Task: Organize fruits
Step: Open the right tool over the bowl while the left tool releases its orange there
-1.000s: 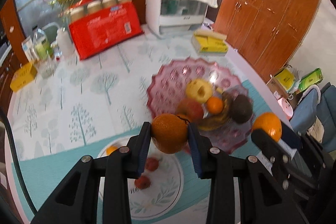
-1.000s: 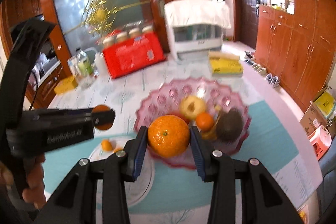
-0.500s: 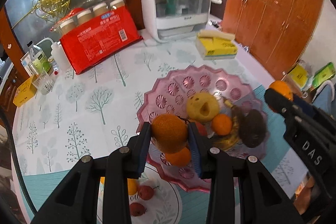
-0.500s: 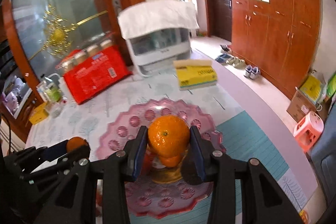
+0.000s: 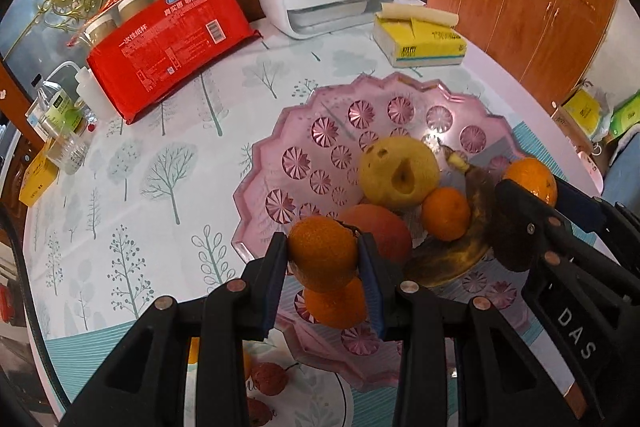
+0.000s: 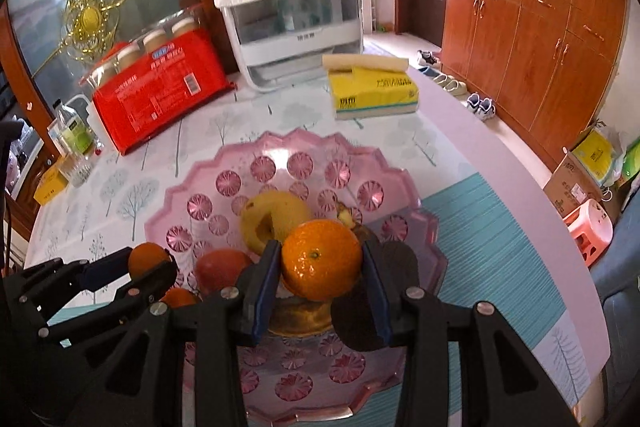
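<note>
Left wrist view: the left gripper (image 5: 323, 259) is closed on an orange (image 5: 322, 251), pads pressing its two sides at the widest part, and the fruit hangs over the near edge of the pink tray (image 5: 304, 131), just above another orange (image 5: 335, 301) lying there. In the right wrist view the right gripper (image 6: 320, 269) likewise clamps a brighter orange (image 6: 321, 259) across its middle, stem end facing the camera, above the pile of a yellow apple (image 6: 276, 217), a banana and a dark avocado (image 6: 400, 261) in the tray's near right part. Each orange looks firm but slightly yielding, light, round and apt to roll; the peel seems grippy enough, so a hold across the equator suits it, with modest squeeze to avoid bruising. Both fruits sit centred between their jaws, filling the gap.
</note>
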A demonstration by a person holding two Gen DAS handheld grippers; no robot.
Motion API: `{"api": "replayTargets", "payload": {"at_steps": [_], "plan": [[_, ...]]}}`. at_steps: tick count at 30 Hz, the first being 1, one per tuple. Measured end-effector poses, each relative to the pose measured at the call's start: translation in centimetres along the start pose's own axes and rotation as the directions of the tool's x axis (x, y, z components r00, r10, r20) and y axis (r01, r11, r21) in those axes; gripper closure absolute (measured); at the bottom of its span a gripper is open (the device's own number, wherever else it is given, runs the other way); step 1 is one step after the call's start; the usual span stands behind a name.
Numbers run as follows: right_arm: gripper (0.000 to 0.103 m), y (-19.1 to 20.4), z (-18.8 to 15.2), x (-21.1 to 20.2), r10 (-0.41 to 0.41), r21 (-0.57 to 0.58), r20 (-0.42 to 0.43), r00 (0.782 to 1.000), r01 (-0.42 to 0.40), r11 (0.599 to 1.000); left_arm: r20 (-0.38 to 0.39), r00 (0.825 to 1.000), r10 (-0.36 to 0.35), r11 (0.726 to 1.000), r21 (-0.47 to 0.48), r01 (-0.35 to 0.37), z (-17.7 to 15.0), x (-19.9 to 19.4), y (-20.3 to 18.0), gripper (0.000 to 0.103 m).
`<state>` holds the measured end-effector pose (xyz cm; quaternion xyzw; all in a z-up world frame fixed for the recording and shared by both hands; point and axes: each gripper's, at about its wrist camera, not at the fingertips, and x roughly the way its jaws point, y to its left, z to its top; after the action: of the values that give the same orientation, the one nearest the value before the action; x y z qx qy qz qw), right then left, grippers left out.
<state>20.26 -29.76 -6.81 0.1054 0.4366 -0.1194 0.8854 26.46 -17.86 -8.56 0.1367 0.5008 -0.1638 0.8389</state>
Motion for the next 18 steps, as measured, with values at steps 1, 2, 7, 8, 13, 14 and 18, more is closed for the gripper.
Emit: {"api": "replayTargets", "payload": {"at_steps": [1,2,7,8,13,14,18], "plan": [[0.061,0.0,-0.1,0.1,-0.004,-0.003,-0.005,1.000,0.004,1.000,-0.006,1.000,0.003,1.000,0.003,-0.003,-0.1,0.2,0.0,0.068],[0.061,0.0,-0.2,0.2,-0.005,-0.005,-0.009,1.000,0.005,1.000,-0.011,1.000,0.005,1.000,0.005,-0.005,-0.1,0.3,0.0,0.068],[0.056,0.3,-0.6,0.6,0.002,-0.011,-0.035,0.999,-0.002,1.000,-0.004,0.999,0.039,0.999,-0.011,-0.039,-0.3,0.0,0.5,0.036],[0.054,0.3,-0.6,0.5,0.002,-0.012,-0.031,1.000,-0.002,1.000,0.011,0.999,0.053,0.998,-0.021,-0.053,-0.3,-0.2,0.8,0.029],[0.047,0.4,-0.7,-0.4,-0.032,-0.025,0.013,0.999,0.032,0.999,0.018,0.999,0.043,0.997,-0.058,-0.042,-0.4,-0.9,2.2,0.020],[0.047,0.4,-0.7,-0.6,-0.031,-0.024,0.016,0.999,0.032,0.999,0.017,0.999,0.041,0.997,-0.063,-0.040,-0.5,-1.0,2.5,0.020],[0.047,0.6,-0.8,-1.1,-0.037,-0.022,0.026,0.999,0.037,0.999,0.022,0.999,0.041,0.996,-0.076,-0.039,-0.9,-1.8,3.1,0.020]]}}
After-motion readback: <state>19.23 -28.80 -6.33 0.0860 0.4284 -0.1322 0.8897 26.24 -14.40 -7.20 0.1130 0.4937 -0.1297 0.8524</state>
